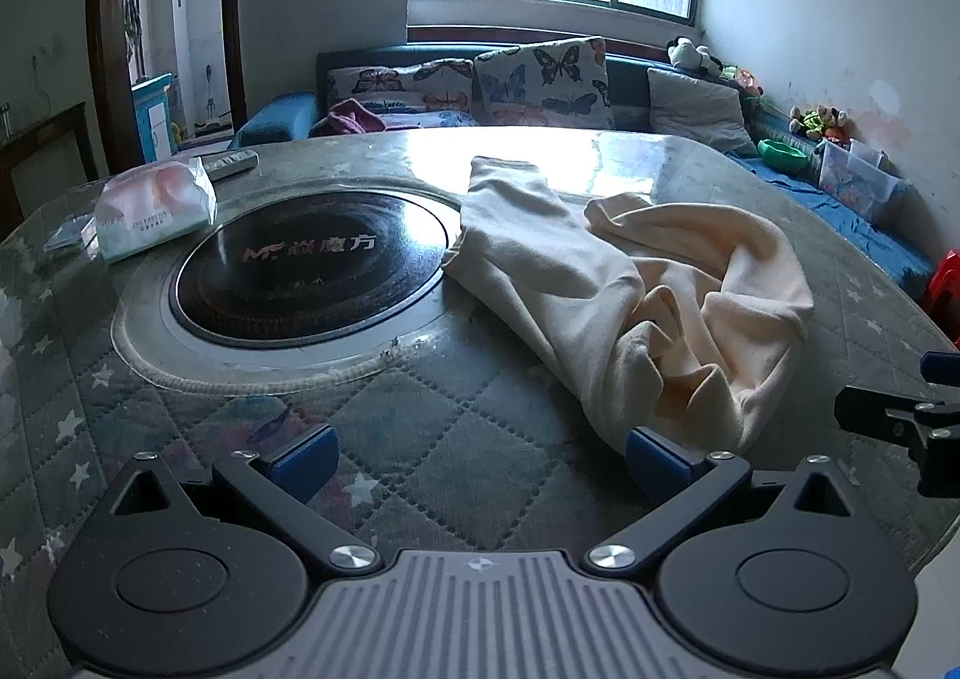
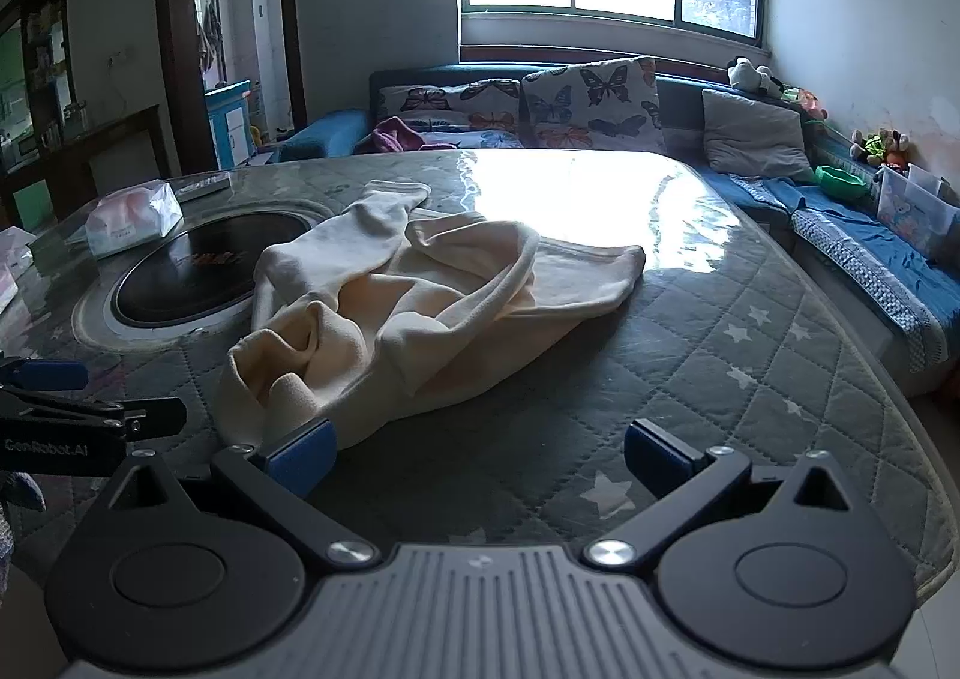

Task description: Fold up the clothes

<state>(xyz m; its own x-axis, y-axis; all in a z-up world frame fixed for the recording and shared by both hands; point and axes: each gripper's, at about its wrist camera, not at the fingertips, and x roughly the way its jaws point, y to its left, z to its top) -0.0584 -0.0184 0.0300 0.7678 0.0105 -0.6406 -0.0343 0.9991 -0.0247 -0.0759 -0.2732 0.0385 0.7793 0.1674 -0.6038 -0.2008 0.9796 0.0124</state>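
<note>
A cream long-sleeved garment lies crumpled on the round quilted table, one sleeve stretched toward the far side. It also shows in the right wrist view, with a second sleeve reaching right. My left gripper is open and empty, low over the table's near edge, its right fingertip just short of the garment's near hem. My right gripper is open and empty, its left fingertip beside the garment's near edge. The right gripper shows at the right edge of the left wrist view, and the left gripper at the left edge of the right wrist view.
A black round hotplate is set in the table's middle. A tissue pack and a remote control lie at the far left. A blue sofa with butterfly cushions stands behind the table under a bright window.
</note>
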